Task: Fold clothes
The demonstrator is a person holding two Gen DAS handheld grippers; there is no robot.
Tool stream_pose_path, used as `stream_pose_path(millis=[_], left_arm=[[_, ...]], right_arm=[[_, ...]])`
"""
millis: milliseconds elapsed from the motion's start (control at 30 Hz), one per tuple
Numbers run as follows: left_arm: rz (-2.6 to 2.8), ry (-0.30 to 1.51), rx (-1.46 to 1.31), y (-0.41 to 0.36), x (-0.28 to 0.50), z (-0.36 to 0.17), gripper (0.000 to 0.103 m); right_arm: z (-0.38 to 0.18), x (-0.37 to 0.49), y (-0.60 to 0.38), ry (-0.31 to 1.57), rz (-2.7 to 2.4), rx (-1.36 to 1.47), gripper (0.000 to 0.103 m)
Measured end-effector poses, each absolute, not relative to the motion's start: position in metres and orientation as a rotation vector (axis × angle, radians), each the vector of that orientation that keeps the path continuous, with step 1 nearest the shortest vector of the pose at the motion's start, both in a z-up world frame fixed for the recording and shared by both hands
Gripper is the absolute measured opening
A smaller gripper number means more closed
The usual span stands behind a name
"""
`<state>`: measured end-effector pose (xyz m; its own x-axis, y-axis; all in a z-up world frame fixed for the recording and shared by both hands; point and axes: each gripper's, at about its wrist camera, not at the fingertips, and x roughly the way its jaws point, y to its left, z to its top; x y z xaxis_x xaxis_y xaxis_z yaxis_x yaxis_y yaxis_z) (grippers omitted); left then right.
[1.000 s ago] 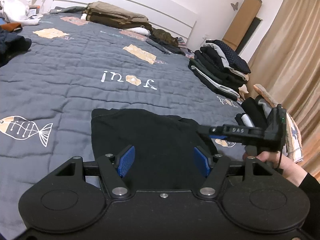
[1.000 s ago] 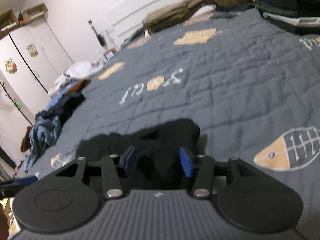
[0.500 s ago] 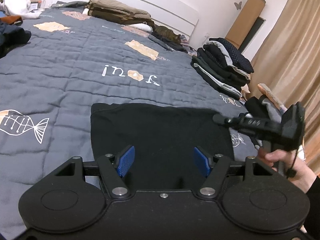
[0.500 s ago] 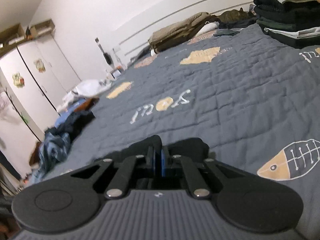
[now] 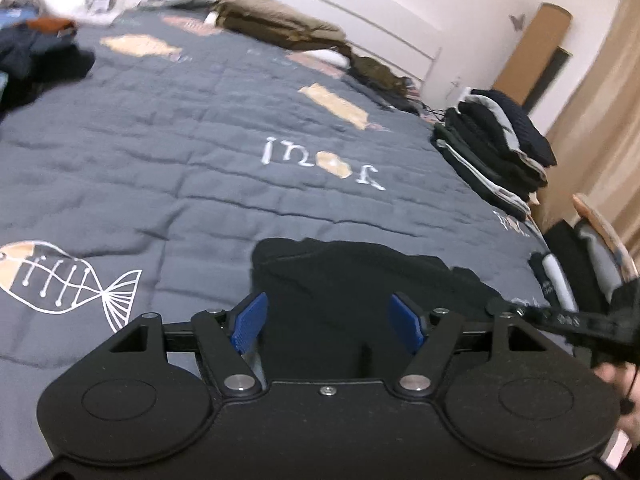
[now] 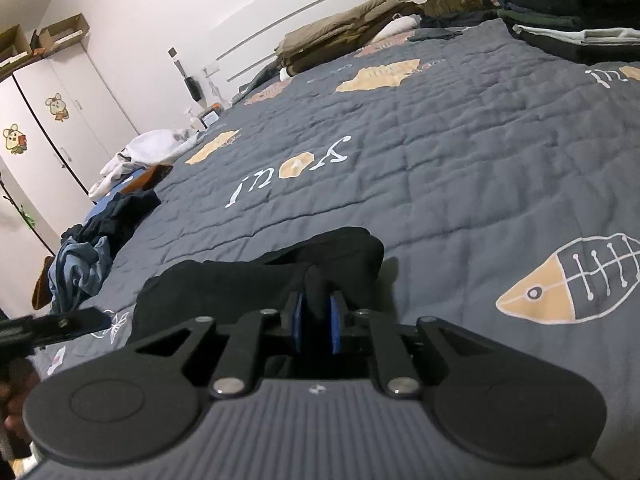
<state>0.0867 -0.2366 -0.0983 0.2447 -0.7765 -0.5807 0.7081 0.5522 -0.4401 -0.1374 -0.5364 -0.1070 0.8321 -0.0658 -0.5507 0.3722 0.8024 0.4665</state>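
Black garment [image 6: 256, 276] lying on the bed [image 6: 460, 152] near edge. Right claw [image 6: 316, 322] pinching a fold of it, jaws easing apart. Left claw [image 5: 326, 320] opening, hovering spread over garment.

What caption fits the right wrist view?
Right gripper pinching a fold of black garment on the grey quilt.

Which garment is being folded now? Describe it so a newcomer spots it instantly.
On the grey fish-print quilt, look at the near edge, not the folded stacks by the curtain. The black garment lies alone there, a pinch of it between the right gripper pads.
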Motion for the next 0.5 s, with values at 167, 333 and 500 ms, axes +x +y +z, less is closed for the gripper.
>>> stream_pose_path(millis=[167,333,500], left_arm=[[-1.035,0.945,-0.183,-0.244,0.111,-0.118,0.068],[-1.056,1.044,-0.246,-0.255,0.126,-0.138,0.064],[-1.091,0.915,-0.244,-0.243,0.124,-0.132,0.012]], right_arm=[[-0.109,-0.136,-0.537,0.549,-0.245,0.609,0.018],[-0.110,-0.134,-0.536,0.551,-0.248,0.610,0.018],[-0.109,-0.134,-0.535,0.537,-0.249,0.596,0.018]])
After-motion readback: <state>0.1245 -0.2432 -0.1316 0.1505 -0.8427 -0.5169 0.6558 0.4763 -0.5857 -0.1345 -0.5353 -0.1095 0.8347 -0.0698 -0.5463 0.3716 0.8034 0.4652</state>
